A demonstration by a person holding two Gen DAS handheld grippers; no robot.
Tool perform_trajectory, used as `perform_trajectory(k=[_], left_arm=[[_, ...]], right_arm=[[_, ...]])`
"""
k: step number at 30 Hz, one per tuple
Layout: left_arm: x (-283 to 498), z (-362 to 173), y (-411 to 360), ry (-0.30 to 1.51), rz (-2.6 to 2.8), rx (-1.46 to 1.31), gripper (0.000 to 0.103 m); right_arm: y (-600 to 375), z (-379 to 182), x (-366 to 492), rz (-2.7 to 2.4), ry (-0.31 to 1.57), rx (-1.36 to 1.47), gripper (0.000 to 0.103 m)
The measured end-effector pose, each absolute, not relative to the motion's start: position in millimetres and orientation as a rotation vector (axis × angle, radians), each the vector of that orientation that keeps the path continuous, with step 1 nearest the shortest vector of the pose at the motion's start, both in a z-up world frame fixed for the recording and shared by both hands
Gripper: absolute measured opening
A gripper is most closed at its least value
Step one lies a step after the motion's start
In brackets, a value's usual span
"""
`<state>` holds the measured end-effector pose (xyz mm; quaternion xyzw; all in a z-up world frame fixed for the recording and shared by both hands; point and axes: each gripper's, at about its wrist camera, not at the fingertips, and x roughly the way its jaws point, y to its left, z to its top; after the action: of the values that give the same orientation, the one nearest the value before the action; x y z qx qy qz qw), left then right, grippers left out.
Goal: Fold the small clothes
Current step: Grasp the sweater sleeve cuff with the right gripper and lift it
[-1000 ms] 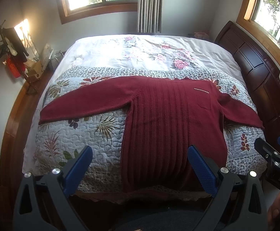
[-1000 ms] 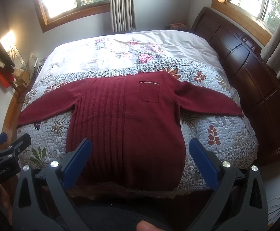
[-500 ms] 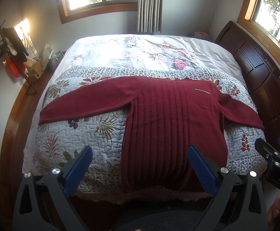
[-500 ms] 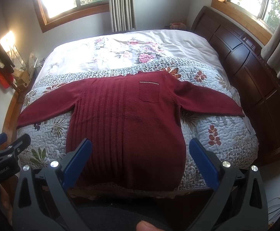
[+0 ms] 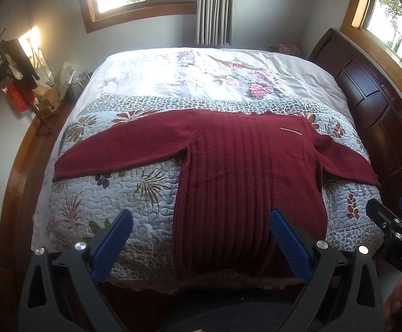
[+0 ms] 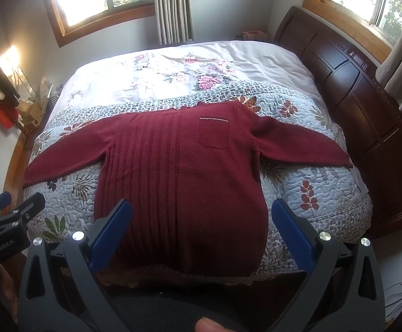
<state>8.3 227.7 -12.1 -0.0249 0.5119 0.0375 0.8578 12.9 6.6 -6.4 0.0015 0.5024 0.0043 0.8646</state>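
The dark red knitted sweater lies flat on the quilted floral bed, sleeves spread. Both the left claw and the right claw are apart (holding nothing). Better to begin with one sleeve cuff, folding it inward without dragging the body.

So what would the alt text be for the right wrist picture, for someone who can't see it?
A dark red sweater lies flat and unfolded on a flowery quilt on a bed, sleeves spread to both sides, chest pocket facing up. The right gripper is open in the foreground, holding nothing, and the left gripper shows at the left edge.
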Motion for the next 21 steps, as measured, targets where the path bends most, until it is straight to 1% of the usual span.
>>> perform_trajectory(k=[4, 6, 10, 11, 13, 15, 18, 19, 20, 21], left_arm=[[19, -17, 225, 1.071, 0.070, -0.040, 0.099], [25, -21, 223, 1.037, 0.044, -0.045, 0.099], [34, -27, 228, 0.900, -0.026, -0.154, 0.099], [37, -28, 229, 0.867, -0.040, -0.186, 0.099], [44, -32, 230, 0.821, -0.093, -0.247, 0.099], [54, -36, 227, 0.806, -0.113, -0.270, 0.099], [74, -47, 224, 0.877, -0.136, -0.343, 0.099], [80, -53, 222, 0.911, -0.134, -0.372, 0.099], [86, -57, 220, 0.937, -0.131, -0.396, 0.099], [89, -59, 218, 0.955, -0.131, -0.411, 0.099]], right_arm=[[6, -8, 20, 0.010, 1.049, 0.002, 0.100], [3, -7, 25, 0.015, 1.008, -0.007, 0.100], [-25, -5, 24, 0.002, 0.724, -0.003, 0.100], [-36, -13, 28, 0.036, 0.700, 0.003, 0.100], [-67, -34, 48, -0.022, 0.761, 0.004, 0.100], [-111, -50, 61, -0.092, 0.773, 0.083, 0.100], [-196, -79, 79, -0.183, 0.800, 0.298, 0.100], [-228, -90, 82, -0.210, 0.808, 0.382, 0.097], [-262, -102, 86, -0.231, 0.806, 0.487, 0.084], [-293, -115, 85, -0.240, 0.806, 0.589, 0.073]])
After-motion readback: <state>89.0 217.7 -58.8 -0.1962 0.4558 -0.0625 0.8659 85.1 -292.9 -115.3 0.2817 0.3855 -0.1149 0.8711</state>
